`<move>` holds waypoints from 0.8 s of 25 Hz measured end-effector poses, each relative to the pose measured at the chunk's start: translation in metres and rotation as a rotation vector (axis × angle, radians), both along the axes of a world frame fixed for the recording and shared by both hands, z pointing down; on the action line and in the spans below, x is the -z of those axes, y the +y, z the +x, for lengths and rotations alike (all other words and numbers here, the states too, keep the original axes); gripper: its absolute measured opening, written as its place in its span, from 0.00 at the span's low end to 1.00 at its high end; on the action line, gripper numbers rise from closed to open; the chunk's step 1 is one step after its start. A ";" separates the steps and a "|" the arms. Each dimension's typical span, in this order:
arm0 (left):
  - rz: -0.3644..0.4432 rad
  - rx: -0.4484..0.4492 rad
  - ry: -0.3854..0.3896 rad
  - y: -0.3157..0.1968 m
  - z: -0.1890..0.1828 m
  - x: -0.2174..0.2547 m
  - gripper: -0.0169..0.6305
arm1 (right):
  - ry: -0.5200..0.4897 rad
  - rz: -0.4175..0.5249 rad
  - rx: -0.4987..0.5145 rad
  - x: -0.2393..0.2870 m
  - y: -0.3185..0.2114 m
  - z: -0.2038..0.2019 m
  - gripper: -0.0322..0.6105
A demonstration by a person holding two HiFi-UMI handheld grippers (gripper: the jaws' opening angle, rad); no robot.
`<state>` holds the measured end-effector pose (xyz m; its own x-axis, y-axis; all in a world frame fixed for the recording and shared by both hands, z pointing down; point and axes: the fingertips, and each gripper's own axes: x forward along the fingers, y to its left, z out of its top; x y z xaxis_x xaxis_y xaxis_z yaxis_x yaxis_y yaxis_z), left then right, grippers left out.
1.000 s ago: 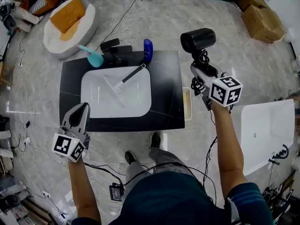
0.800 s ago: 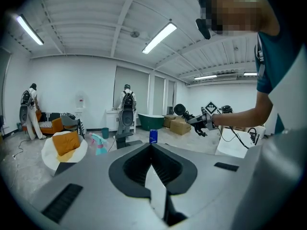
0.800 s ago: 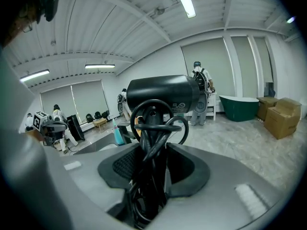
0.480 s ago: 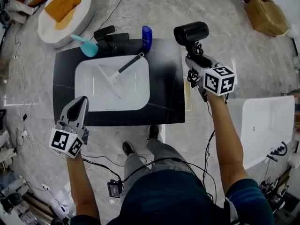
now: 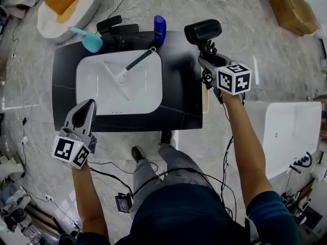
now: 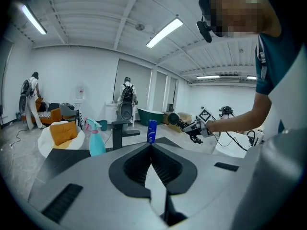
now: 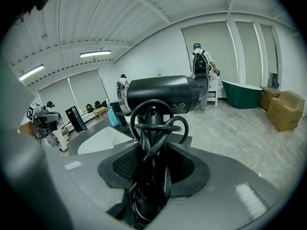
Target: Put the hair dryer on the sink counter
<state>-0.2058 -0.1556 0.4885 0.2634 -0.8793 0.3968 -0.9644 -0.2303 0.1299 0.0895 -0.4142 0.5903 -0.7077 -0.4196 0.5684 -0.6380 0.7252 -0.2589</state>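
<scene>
Moved: hair dryer [image 5: 203, 31], carried by R gripper [image 5: 208, 59], now nearer desk [image 5: 181, 106] edge just left of gripper; gripper grasping handle + cord. L gripper [image 5: 90, 106] clenched, empty; sink [image 5: 145, 93] ahead of it.

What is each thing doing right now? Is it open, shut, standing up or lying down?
hair dryer: held in the air, cord looped up, not on the sink counter yet.
right gripper: jaws shut on the hair dryer.
left gripper: jaws shut, empty.
blue bottle: standing upright on the sink counter.
spray bottle: standing upright.
long-handled tool: lying in the sink basin.
</scene>
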 end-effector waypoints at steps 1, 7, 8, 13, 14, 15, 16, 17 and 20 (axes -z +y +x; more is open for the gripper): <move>-0.004 0.000 0.002 0.000 0.000 -0.003 0.03 | 0.005 -0.007 0.002 -0.006 0.000 -0.001 0.32; -0.018 0.003 0.014 -0.002 0.003 -0.017 0.03 | 0.040 -0.033 0.016 -0.034 0.000 -0.003 0.32; -0.019 0.004 0.017 -0.003 0.003 -0.019 0.03 | 0.045 -0.037 0.018 -0.038 -0.001 -0.003 0.32; -0.028 0.003 0.028 -0.005 0.007 -0.029 0.03 | 0.069 -0.055 0.032 -0.057 0.001 -0.005 0.32; -0.029 0.003 0.030 -0.006 0.008 -0.030 0.03 | 0.075 -0.056 0.036 -0.061 0.001 -0.005 0.32; -0.030 0.002 0.031 -0.006 0.008 -0.032 0.03 | 0.080 -0.058 0.040 -0.064 0.001 -0.006 0.32; -0.032 0.001 0.032 -0.006 0.008 -0.035 0.03 | 0.084 -0.059 0.043 -0.067 0.001 -0.006 0.32; -0.034 0.001 0.034 -0.006 0.008 -0.037 0.03 | 0.088 -0.061 0.045 -0.070 0.001 -0.007 0.32; -0.040 0.001 0.039 -0.007 0.008 -0.043 0.03 | 0.097 -0.067 0.049 -0.077 0.001 -0.008 0.32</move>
<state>-0.1978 -0.1625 0.5315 0.2788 -0.8631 0.4210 -0.9586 -0.2233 0.1769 0.0810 -0.4132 0.6675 -0.6666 -0.3443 0.6611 -0.6263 0.7396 -0.2465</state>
